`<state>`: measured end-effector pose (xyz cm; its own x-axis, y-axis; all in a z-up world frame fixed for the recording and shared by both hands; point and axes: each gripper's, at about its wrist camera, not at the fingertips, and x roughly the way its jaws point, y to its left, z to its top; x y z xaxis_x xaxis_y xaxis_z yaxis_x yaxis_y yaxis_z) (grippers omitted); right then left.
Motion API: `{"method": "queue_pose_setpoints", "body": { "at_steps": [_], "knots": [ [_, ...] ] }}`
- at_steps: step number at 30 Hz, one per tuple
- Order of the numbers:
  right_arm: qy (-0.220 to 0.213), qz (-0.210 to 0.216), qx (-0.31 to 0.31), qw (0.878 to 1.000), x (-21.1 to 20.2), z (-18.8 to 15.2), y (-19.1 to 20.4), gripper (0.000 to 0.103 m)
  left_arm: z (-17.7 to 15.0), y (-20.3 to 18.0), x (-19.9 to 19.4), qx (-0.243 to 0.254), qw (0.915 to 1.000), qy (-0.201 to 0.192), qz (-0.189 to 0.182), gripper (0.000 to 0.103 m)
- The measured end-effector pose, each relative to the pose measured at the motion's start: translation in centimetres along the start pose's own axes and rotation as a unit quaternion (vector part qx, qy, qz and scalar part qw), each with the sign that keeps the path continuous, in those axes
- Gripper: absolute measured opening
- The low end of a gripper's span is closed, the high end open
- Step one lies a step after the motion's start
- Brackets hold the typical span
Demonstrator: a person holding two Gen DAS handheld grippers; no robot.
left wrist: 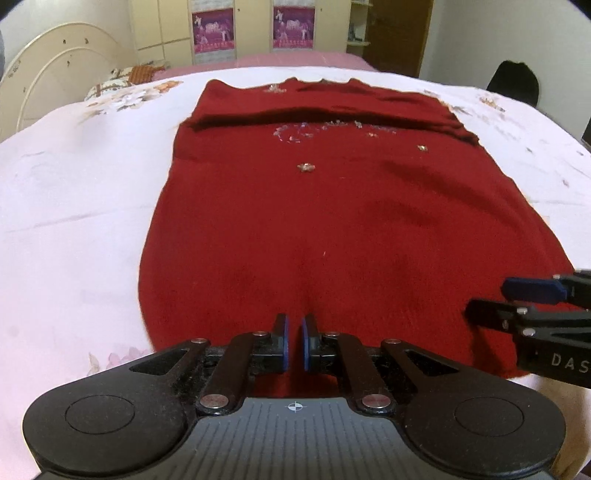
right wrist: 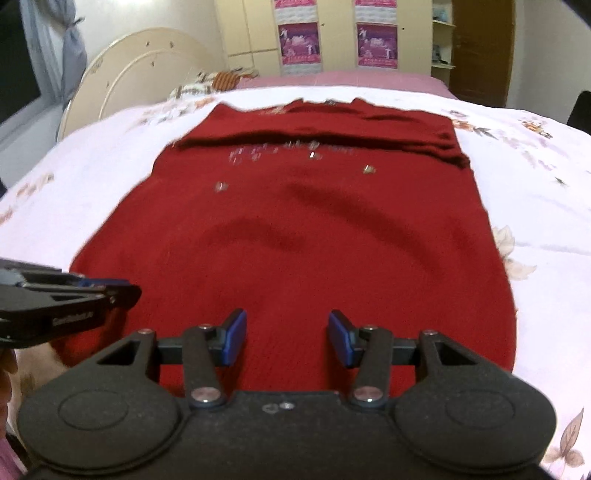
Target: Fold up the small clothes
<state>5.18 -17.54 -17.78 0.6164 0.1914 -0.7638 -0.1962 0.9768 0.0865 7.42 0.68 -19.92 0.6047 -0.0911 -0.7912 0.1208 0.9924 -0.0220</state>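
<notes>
A dark red knitted top [left wrist: 332, 206] with sequin decoration lies flat on the bed, sleeves folded across its far part; it also shows in the right wrist view [right wrist: 295, 236]. My left gripper [left wrist: 294, 341] is at the near hem, its blue pads nearly together on a pinch of the hem fabric. My right gripper [right wrist: 287, 334] is open over the near hem, holding nothing. The right gripper shows in the left wrist view [left wrist: 517, 299] at the hem's right corner; the left gripper shows in the right wrist view [right wrist: 110, 291] at the left.
The bed has a white floral bedspread [left wrist: 74, 206] and a pink sheet [left wrist: 288, 59] beyond. A cream headboard [left wrist: 55, 74] and pillow [left wrist: 118, 83] are at far left. Wardrobes with pink posters [left wrist: 255, 29] stand behind. A dark chair [left wrist: 513, 81] is far right.
</notes>
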Motion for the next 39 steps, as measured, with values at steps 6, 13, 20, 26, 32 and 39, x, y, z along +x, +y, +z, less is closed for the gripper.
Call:
{"method": "queue_pose_setpoints", "body": {
  "at_steps": [6,13,20,26,32,39],
  "knots": [
    [0.005,-0.030,0.009,0.999,-0.6,-1.4,-1.2,0.049,-1.0,0.6,-0.9,0.007,1.0000,0.000,-0.005,0.007],
    [-0.005,-0.040,0.032,0.999,-2.3,-1.9,-1.5,0.055,-1.9,2.4,-4.5,-0.027,0.9983,-0.051,0.013,0.103],
    [-0.019,-0.071,0.062,0.995,-3.8,-2.1,-3.6,0.065,-2.9,5.5,-4.9,-0.060,0.9975,-0.037,-0.008,0.098],
    [-0.015,-0.100,0.097,0.990,-4.4,-3.2,-5.7,0.065,-4.1,7.0,-3.1,-0.101,0.9935,0.009,-0.052,0.058],
    [0.007,-0.096,0.134,0.986,-4.1,-4.8,-7.0,0.064,-4.1,6.6,-2.3,-0.116,0.9890,0.020,-0.090,0.020],
    [0.019,-0.063,0.145,0.987,-4.2,-4.9,-7.2,0.041,-3.2,5.7,-1.5,-0.110,0.9870,0.027,-0.114,0.004]
  ]
}}
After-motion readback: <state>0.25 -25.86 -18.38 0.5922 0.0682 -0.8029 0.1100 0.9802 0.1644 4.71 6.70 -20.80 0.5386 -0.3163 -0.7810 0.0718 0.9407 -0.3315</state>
